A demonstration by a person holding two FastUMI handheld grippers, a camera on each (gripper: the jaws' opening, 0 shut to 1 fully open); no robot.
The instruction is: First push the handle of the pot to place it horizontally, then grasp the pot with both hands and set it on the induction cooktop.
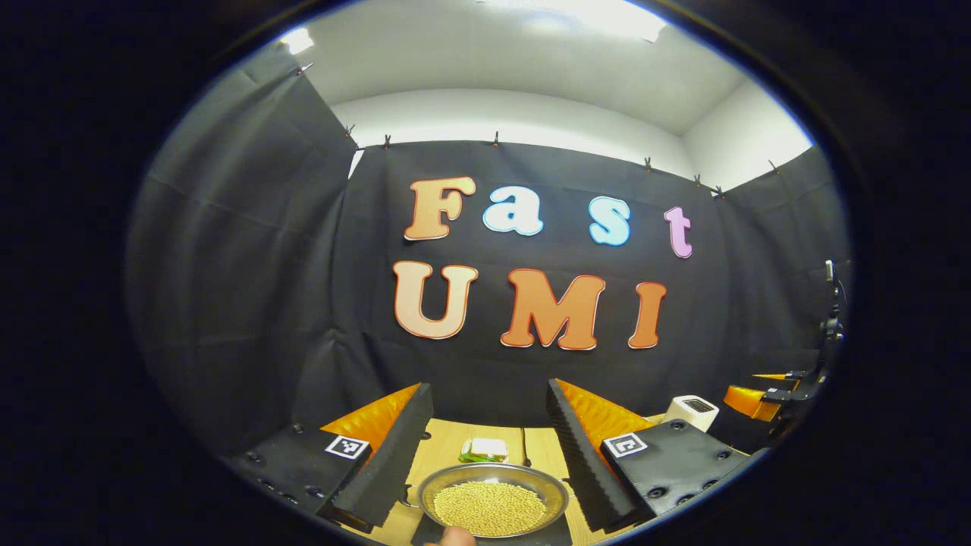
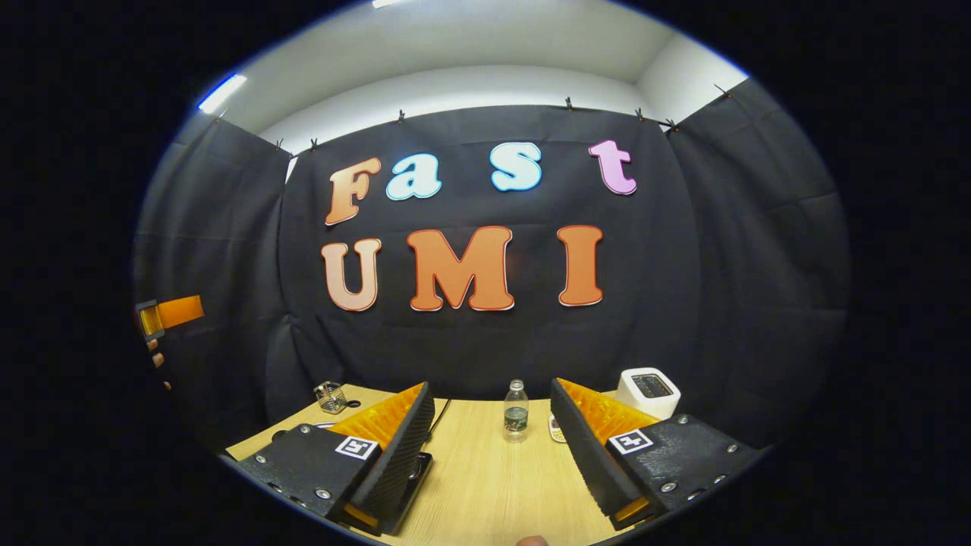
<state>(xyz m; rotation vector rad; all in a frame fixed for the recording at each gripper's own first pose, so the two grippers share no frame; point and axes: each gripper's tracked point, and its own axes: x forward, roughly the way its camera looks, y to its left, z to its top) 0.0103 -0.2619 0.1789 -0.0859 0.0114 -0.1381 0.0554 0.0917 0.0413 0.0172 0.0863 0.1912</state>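
Note:
In the left gripper view a round metal pot (image 1: 491, 500) full of small yellow beans sits low between the wide-apart fingers of my left gripper (image 1: 487, 393), which is open and not touching it. A small handle (image 1: 409, 497) juts from the pot's left rim. A dark flat surface (image 1: 425, 532) lies under the pot's near edge; I cannot tell what it is. My right gripper (image 2: 491, 388) stands open over bare wooden table (image 2: 485, 485). A dark slab (image 2: 419, 464) peeks out behind its left finger. The right gripper (image 1: 758, 388) also appears far right, the left gripper (image 2: 171, 311) far left.
Behind the pot lie a white and green packet (image 1: 484, 449) and a thin cable (image 1: 523, 447). A water bottle (image 2: 516, 411) stands mid-table, a white box-shaped appliance (image 2: 647, 390) at the back right, and a small metal item (image 2: 330, 396) at the back left.

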